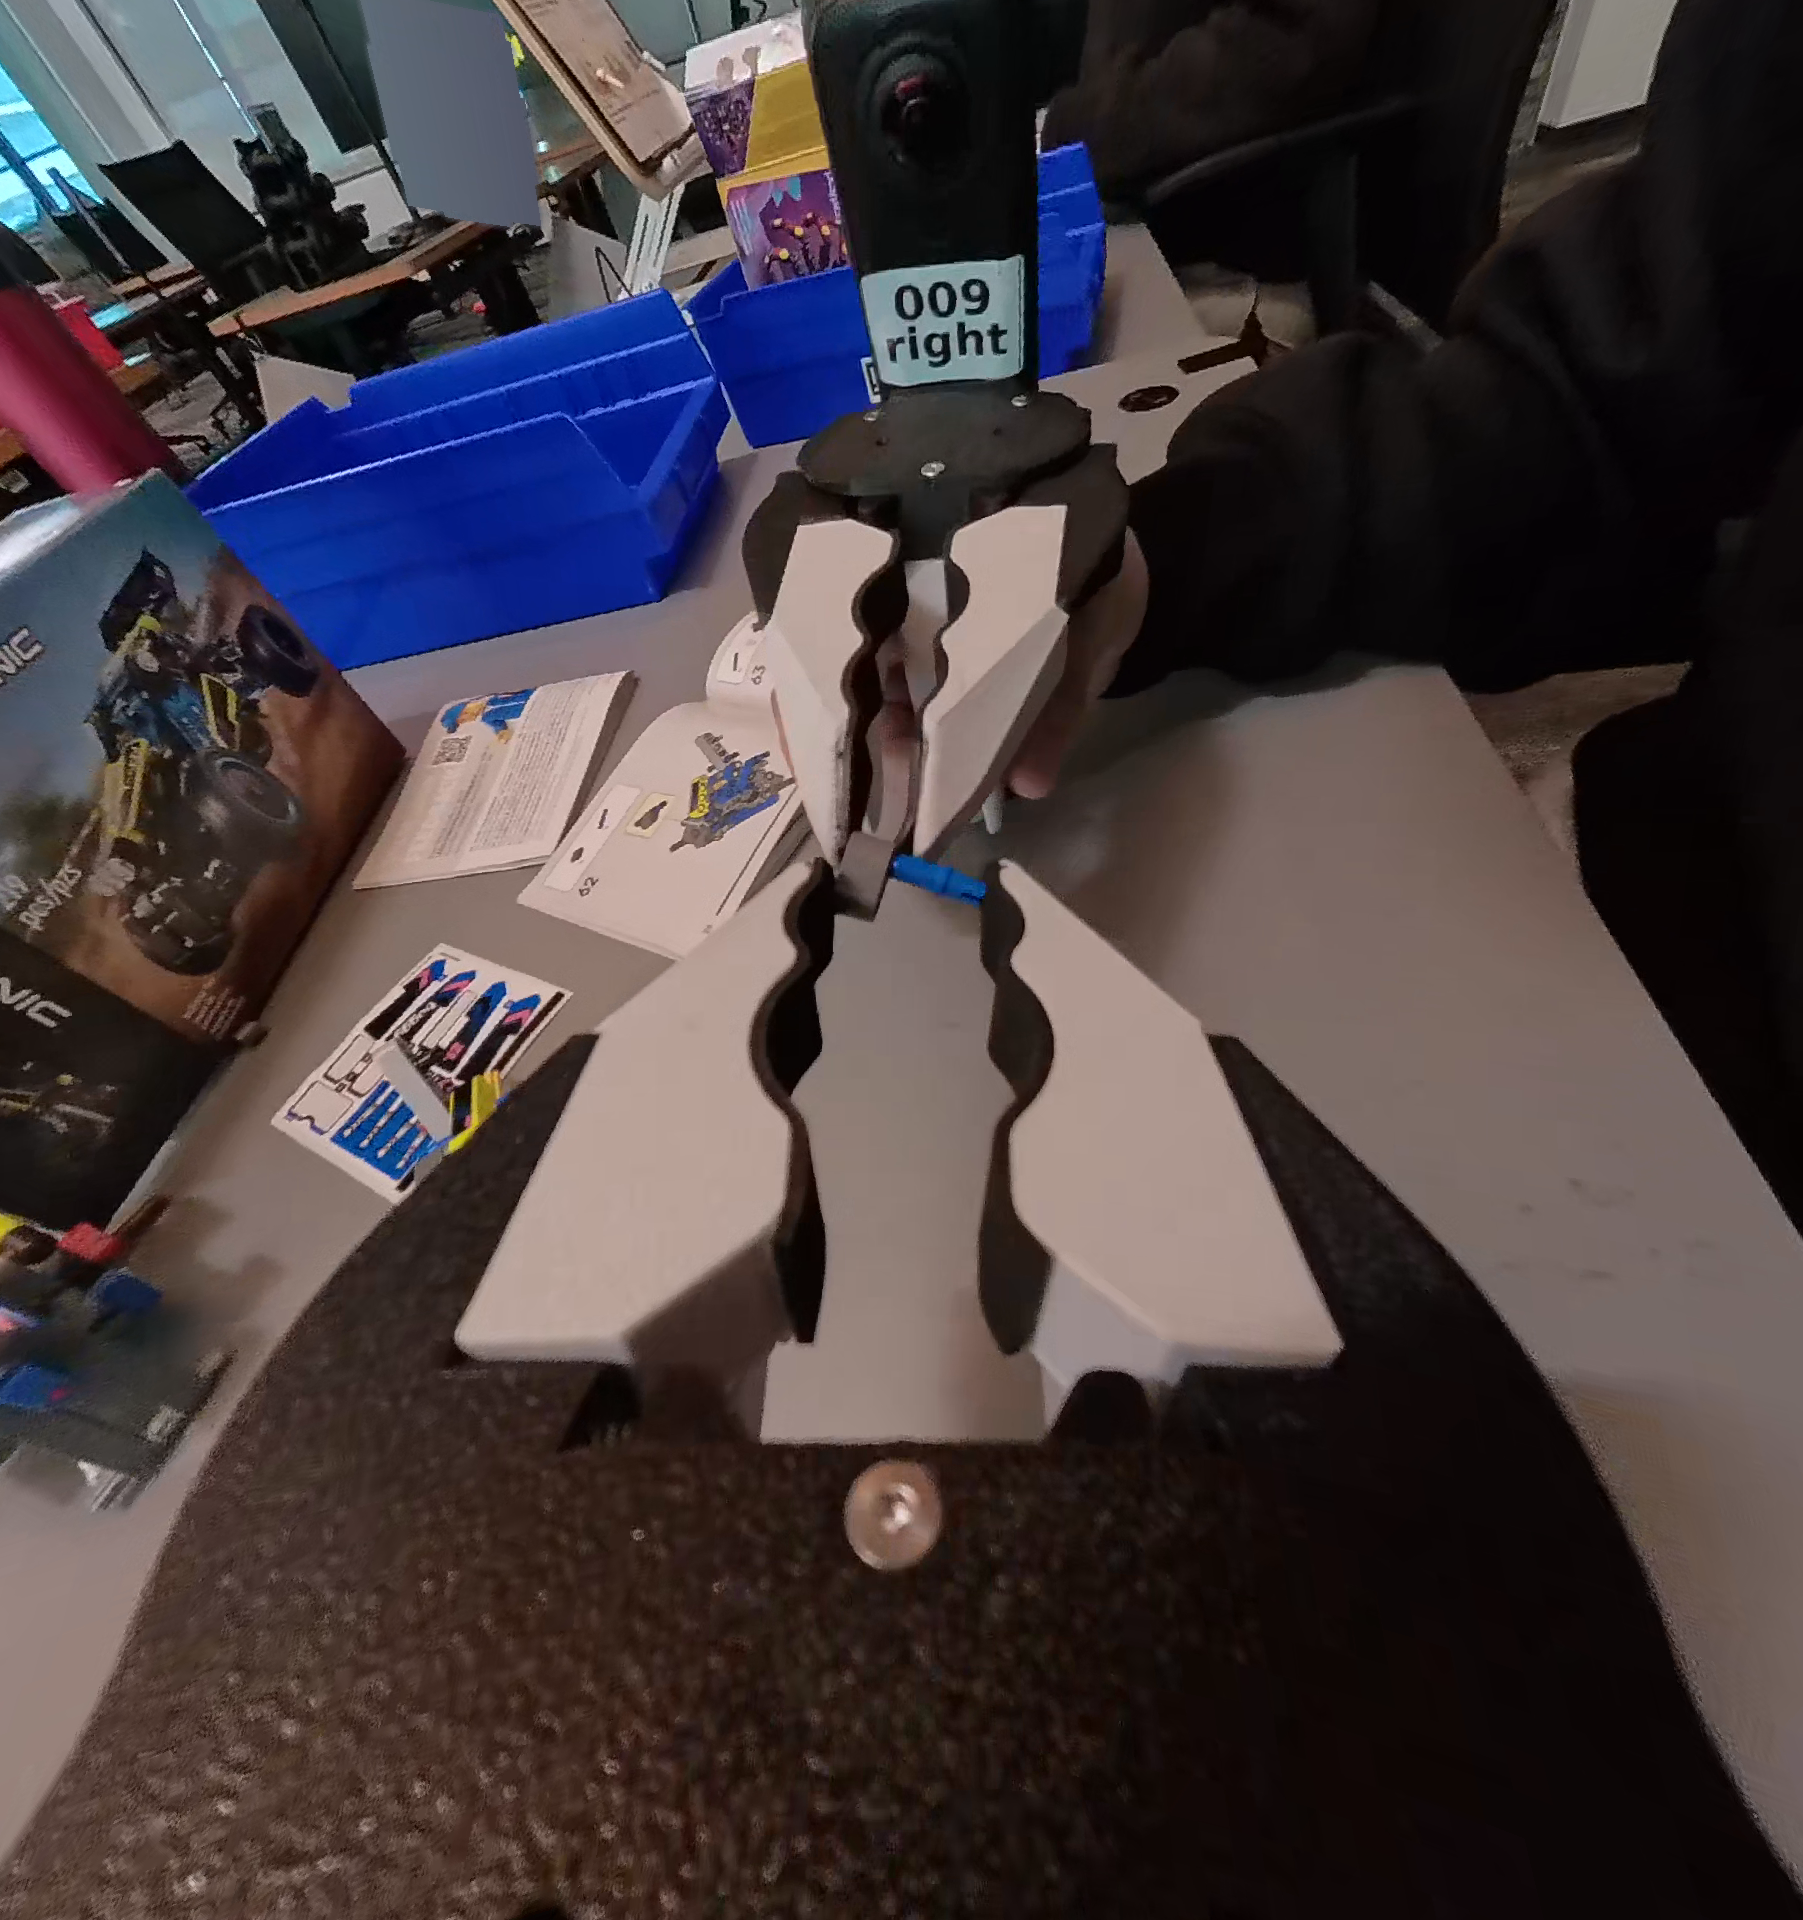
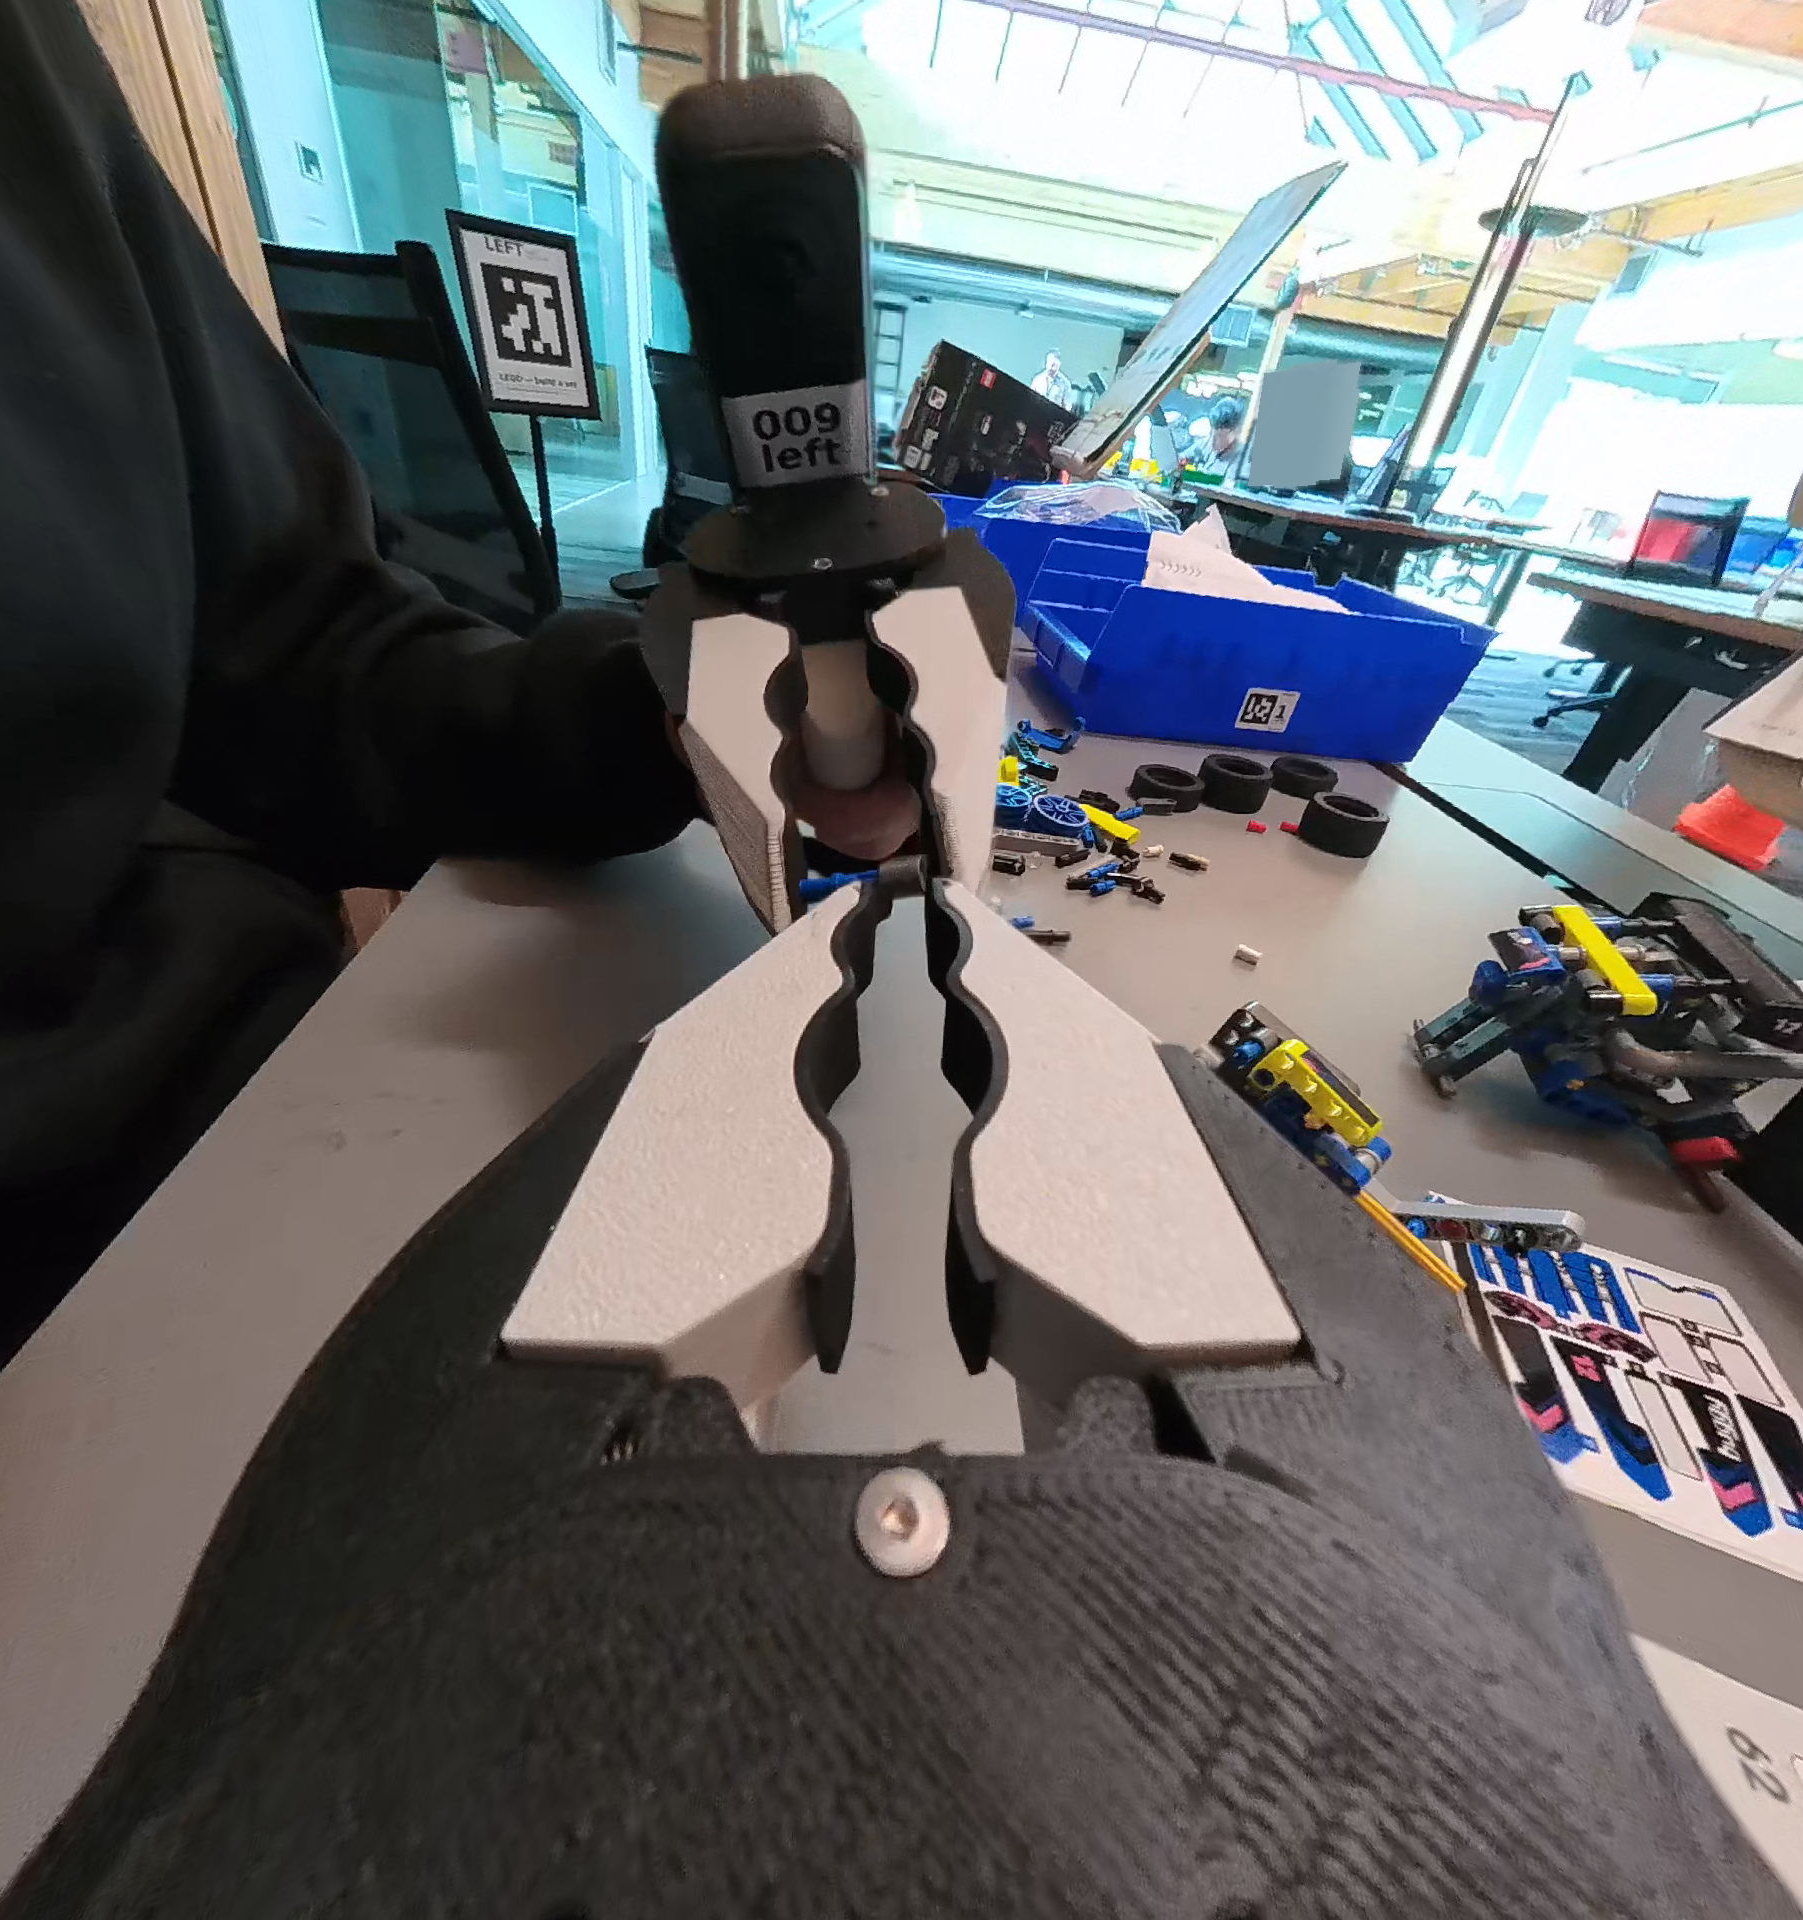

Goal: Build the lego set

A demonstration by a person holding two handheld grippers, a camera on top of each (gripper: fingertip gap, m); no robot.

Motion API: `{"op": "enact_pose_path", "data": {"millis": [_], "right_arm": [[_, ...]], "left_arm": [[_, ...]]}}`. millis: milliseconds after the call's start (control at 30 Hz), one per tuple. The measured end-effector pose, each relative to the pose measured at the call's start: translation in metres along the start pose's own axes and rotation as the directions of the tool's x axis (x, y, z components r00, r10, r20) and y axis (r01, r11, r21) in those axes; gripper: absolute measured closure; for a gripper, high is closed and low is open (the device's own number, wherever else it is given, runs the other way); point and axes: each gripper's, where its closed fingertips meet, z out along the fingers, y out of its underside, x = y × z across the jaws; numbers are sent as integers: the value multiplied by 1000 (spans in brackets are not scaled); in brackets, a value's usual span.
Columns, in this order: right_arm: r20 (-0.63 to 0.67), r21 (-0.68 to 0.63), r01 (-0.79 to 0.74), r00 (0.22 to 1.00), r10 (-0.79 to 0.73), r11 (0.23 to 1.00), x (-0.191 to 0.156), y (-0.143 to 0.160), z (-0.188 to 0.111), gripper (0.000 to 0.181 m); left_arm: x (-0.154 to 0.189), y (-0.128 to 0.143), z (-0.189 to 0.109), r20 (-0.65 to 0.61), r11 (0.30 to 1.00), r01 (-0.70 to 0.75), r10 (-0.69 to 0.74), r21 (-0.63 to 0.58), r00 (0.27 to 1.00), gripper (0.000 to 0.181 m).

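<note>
The two grippers meet tip to tip above the grey table (image 1: 1292, 935). The right gripper (image 2: 902, 883) is clenched on a small dark grey piece (image 1: 864, 873) with a blue pin (image 1: 933, 878) sticking out of its side. The left gripper (image 1: 912, 878) has its fingers spread apart on either side of that piece and pin, holding nothing. On the table beside them lie a sticker sheet (image 2: 1655, 1392), an open instruction booklet (image 1: 668, 831), a partly built blue and yellow model (image 2: 1624, 1018), four black tyres (image 2: 1261, 790) and scattered small parts (image 2: 1105, 852). Blue bins (image 1: 481, 488) and the set's box (image 1: 128, 769) stand further back.
</note>
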Motion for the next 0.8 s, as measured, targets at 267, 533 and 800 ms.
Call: {"op": "enact_pose_path", "data": {"millis": [267, 533, 800], "right_arm": [[8, 21, -138, 990, 138, 990, 4, -3, 2, 163], [-31, 64, -590, 805, 592, 805, 29, 10, 1, 157], [75, 77, -685, 728, 681, 724, 18, 2, 8, 175]], "left_arm": [[-12, 3, -1, 98, 998, -44, 47, -35, 994, 155], [-25, 2, -2, 255, 967, -231, 253, -111, 933, 155], [-26, 7, 0, 282, 915, -350, 396, -200, 874, 155]]}}
